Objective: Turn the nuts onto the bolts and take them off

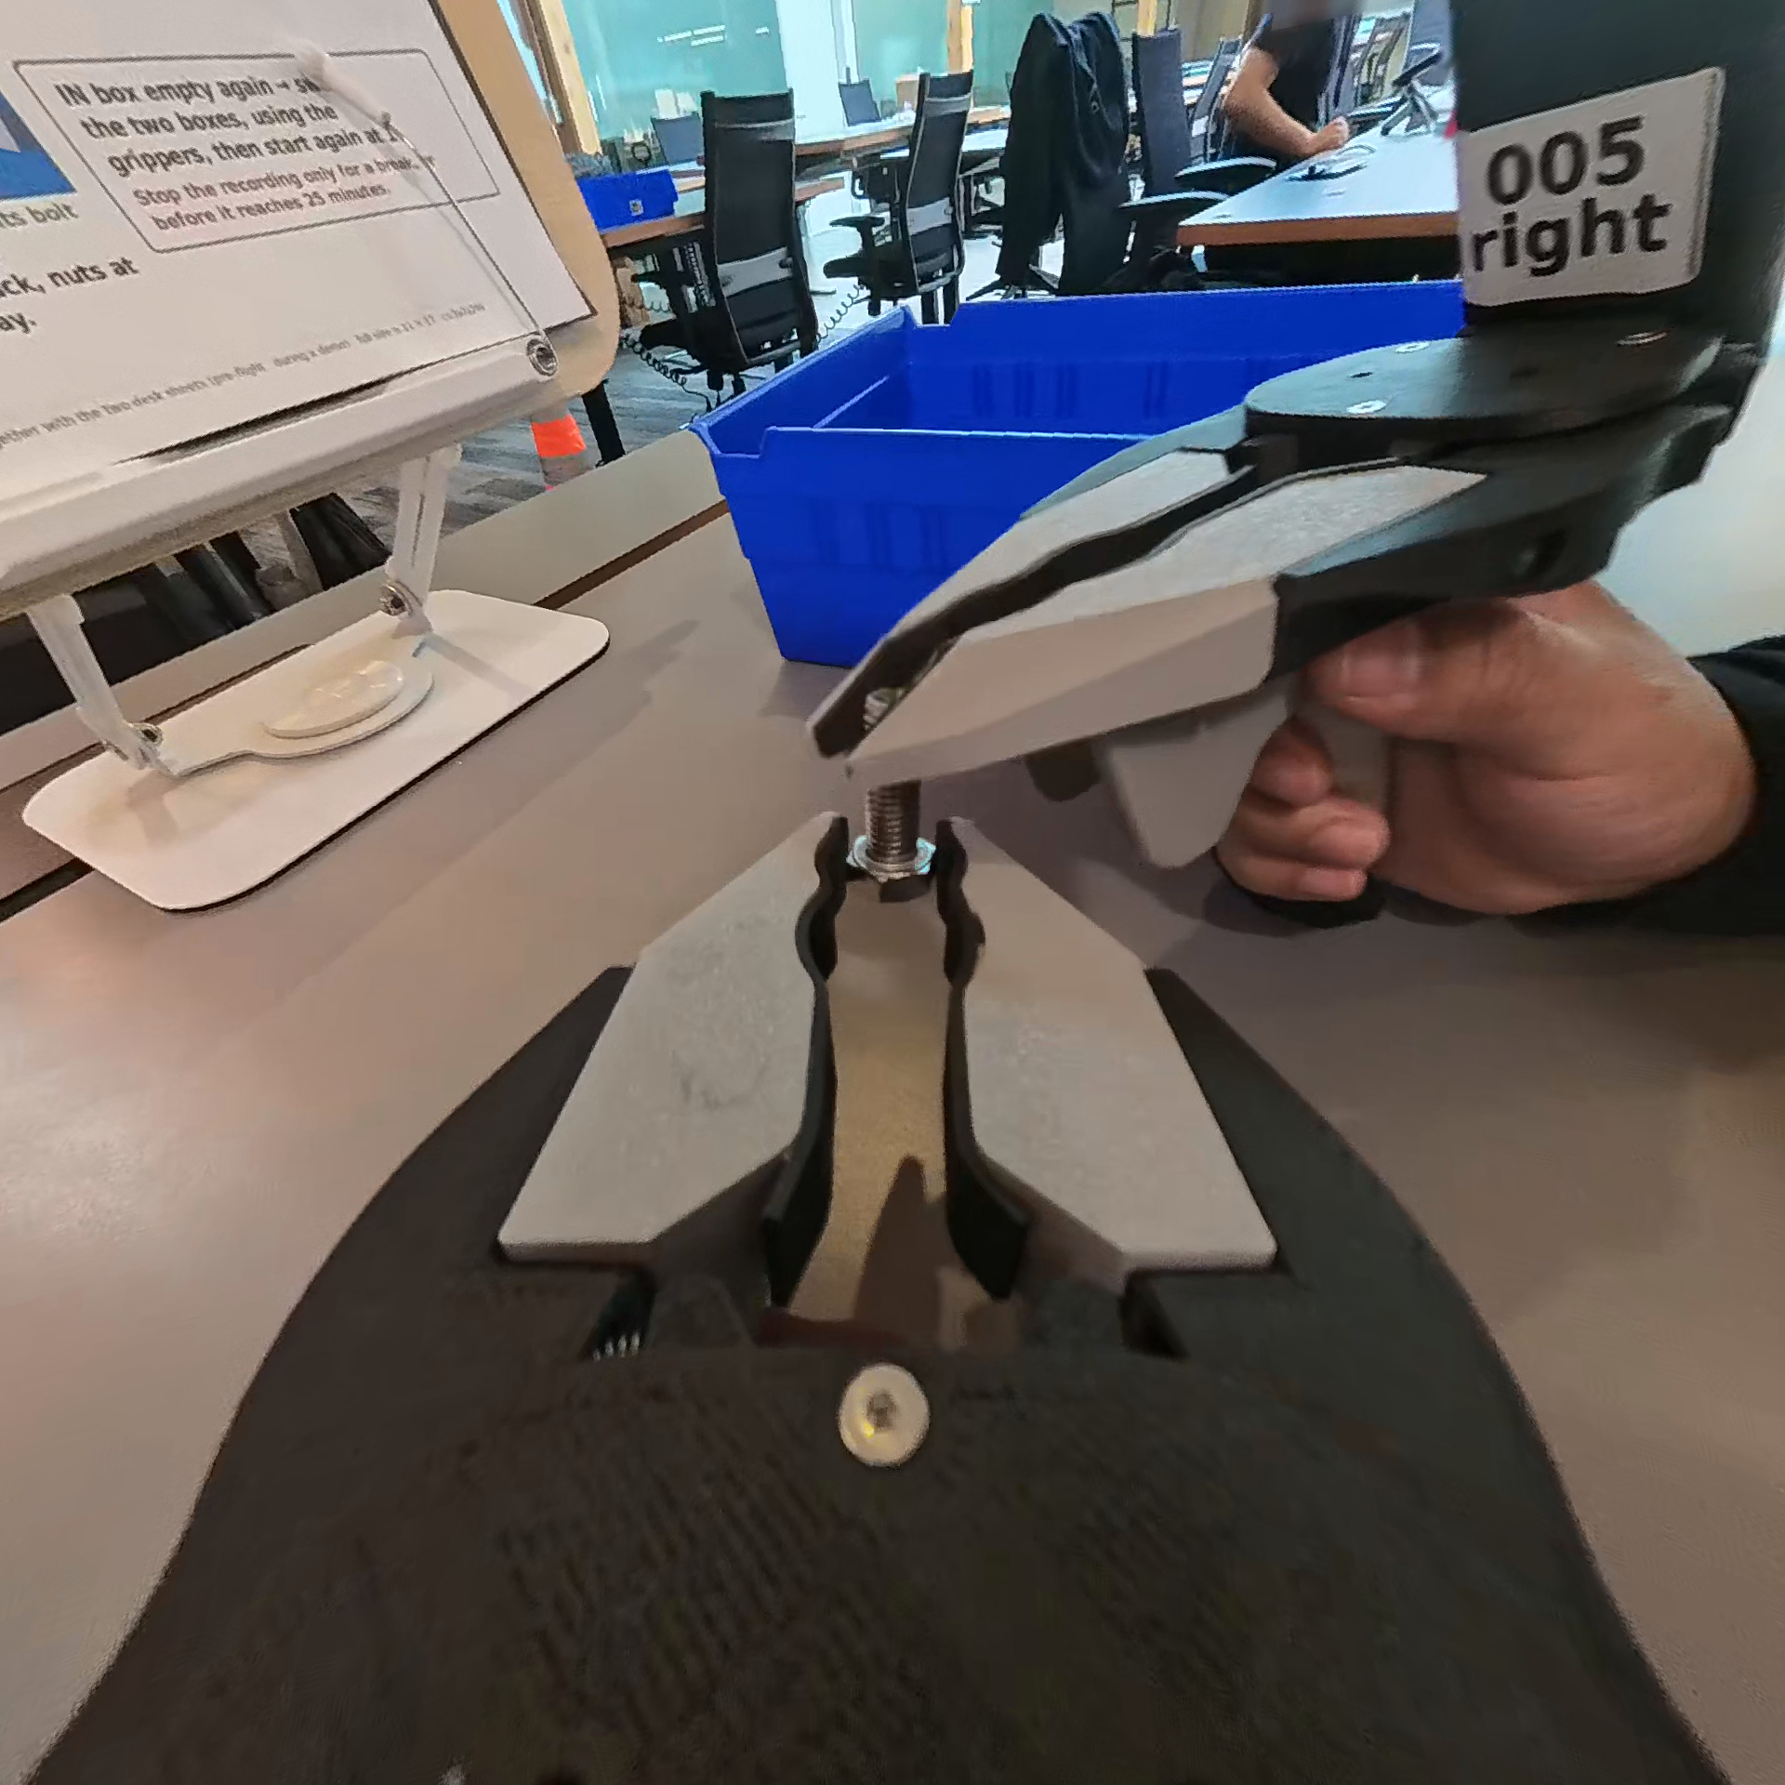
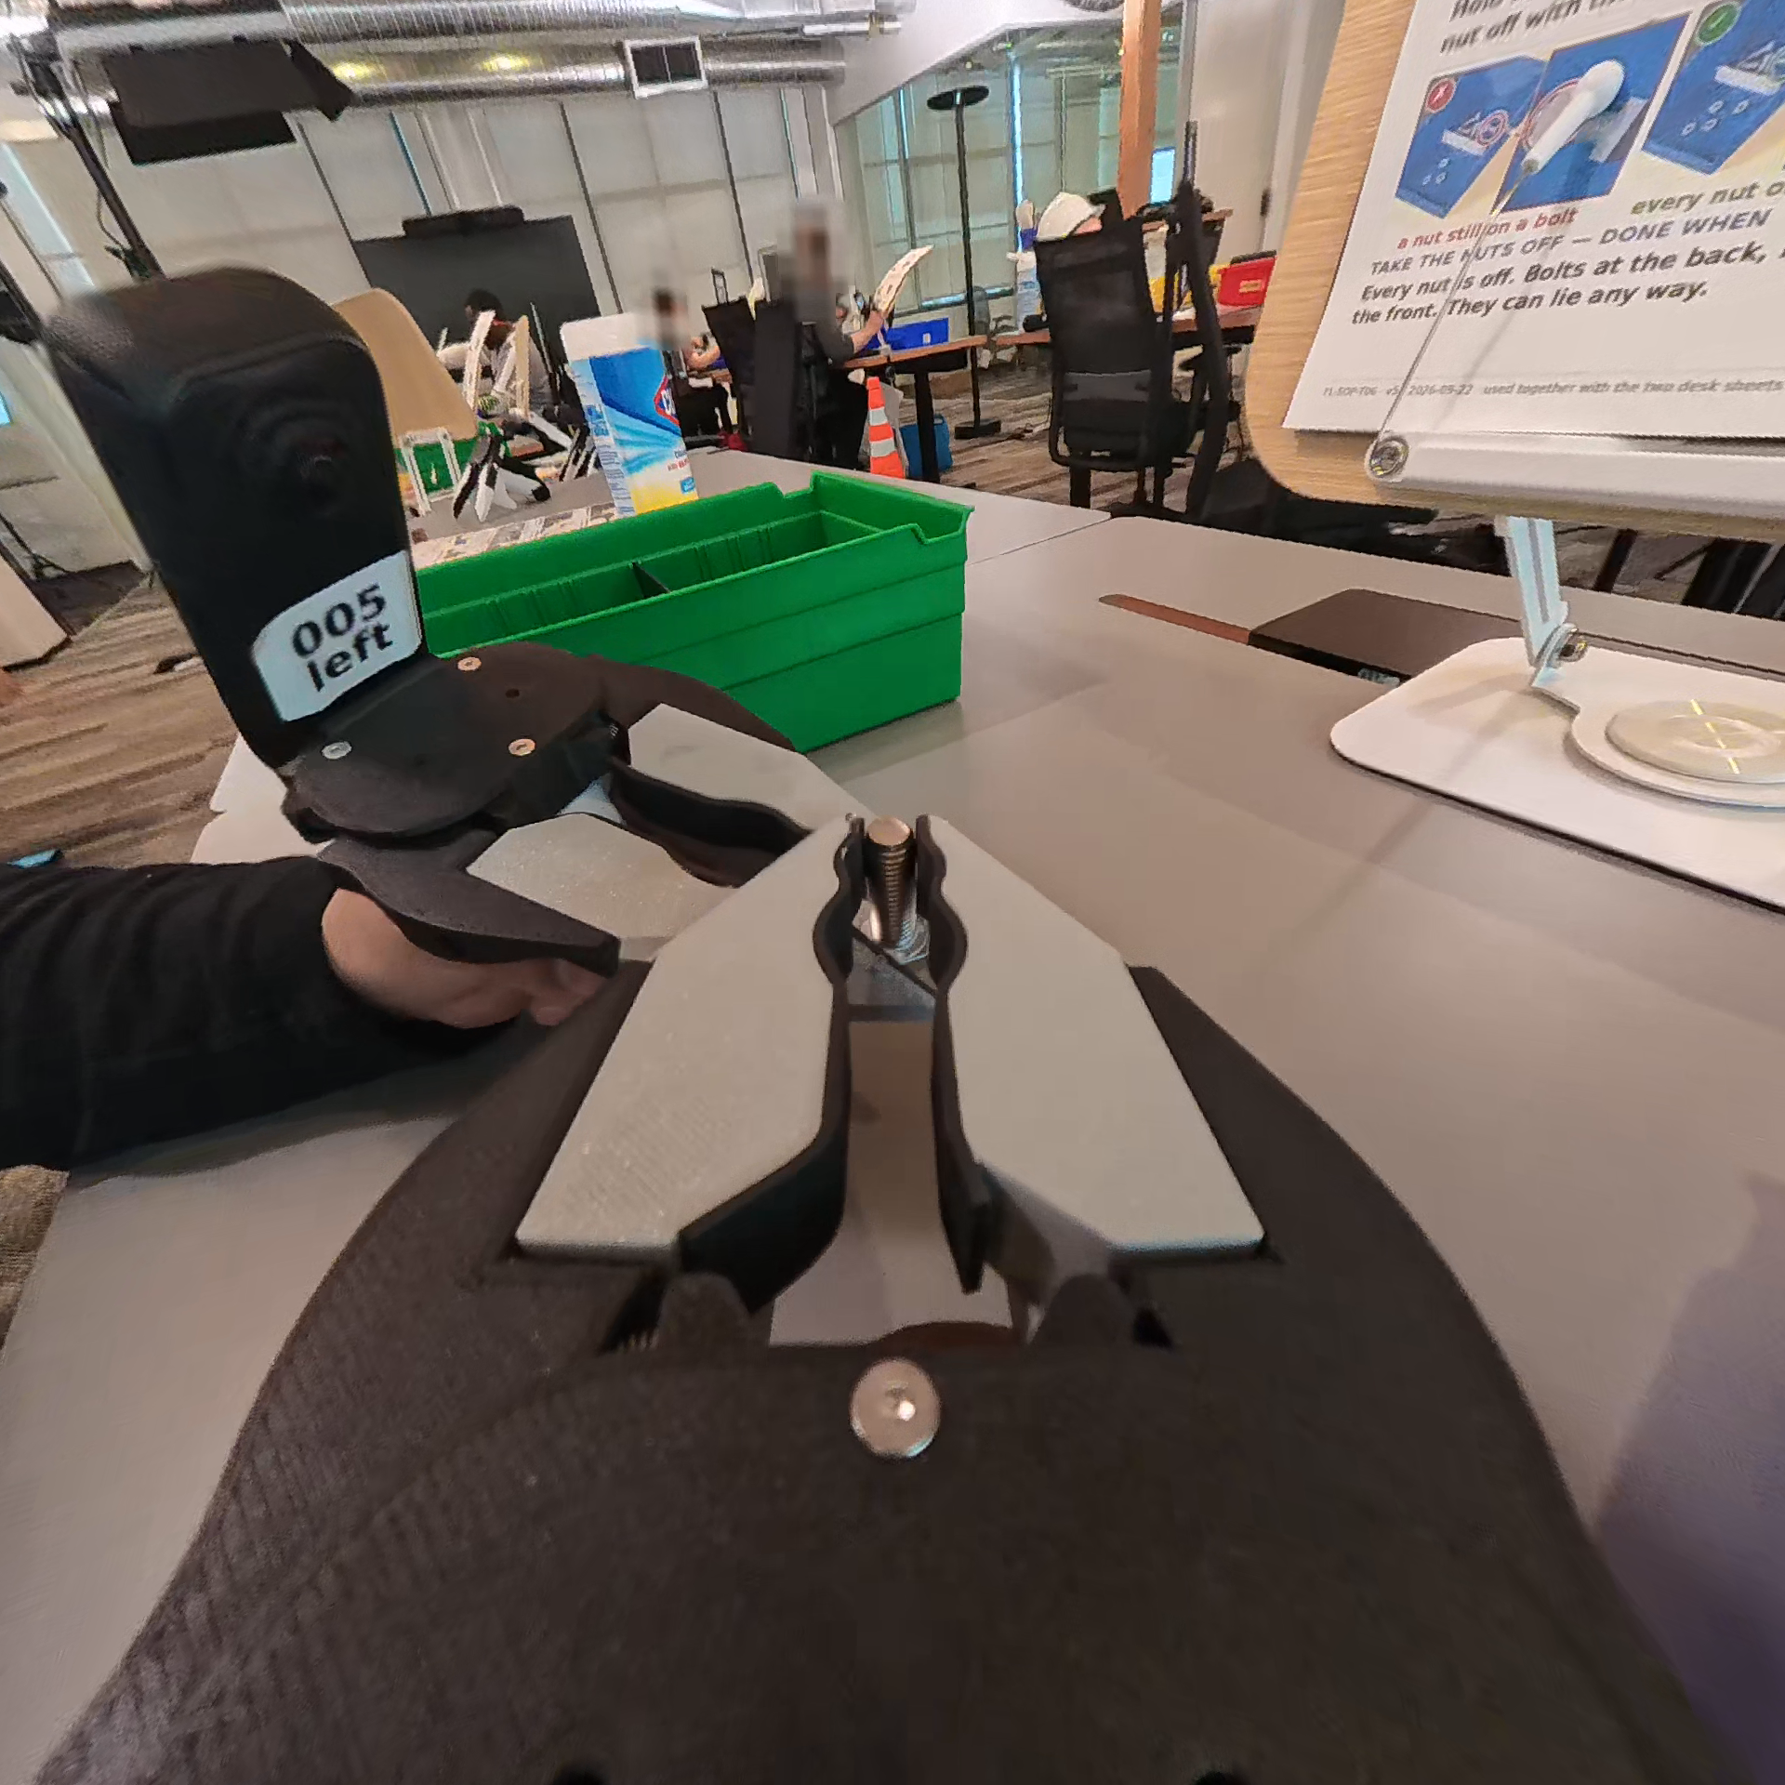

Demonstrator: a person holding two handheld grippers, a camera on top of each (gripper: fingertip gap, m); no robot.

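Observation:
A steel bolt (image 1: 881, 809) stands upright above the grey table (image 1: 338, 1062), with a hex nut (image 1: 891, 858) near its lower end. My left gripper (image 1: 891, 855) is shut on the nut from the near side. My right gripper (image 1: 840, 749) comes in from the right and is shut on the threaded shank above the nut. In the right wrist view my right gripper (image 2: 887, 855) clamps the bolt (image 2: 887, 869) just below its plain end, and the nut (image 2: 903, 951) shows beneath. The left gripper's body (image 2: 435, 734) lies to the left, its fingertips hidden under mine.
A blue bin (image 1: 918, 522) stands behind the bolt in the left wrist view. A green bin with a divider (image 2: 773, 618) stands at the back left in the right wrist view. A white stand with an instruction sheet (image 1: 290, 734) (image 2: 1545, 744) sits on the table. My two grippers' fingertips are within a few centimetres of each other.

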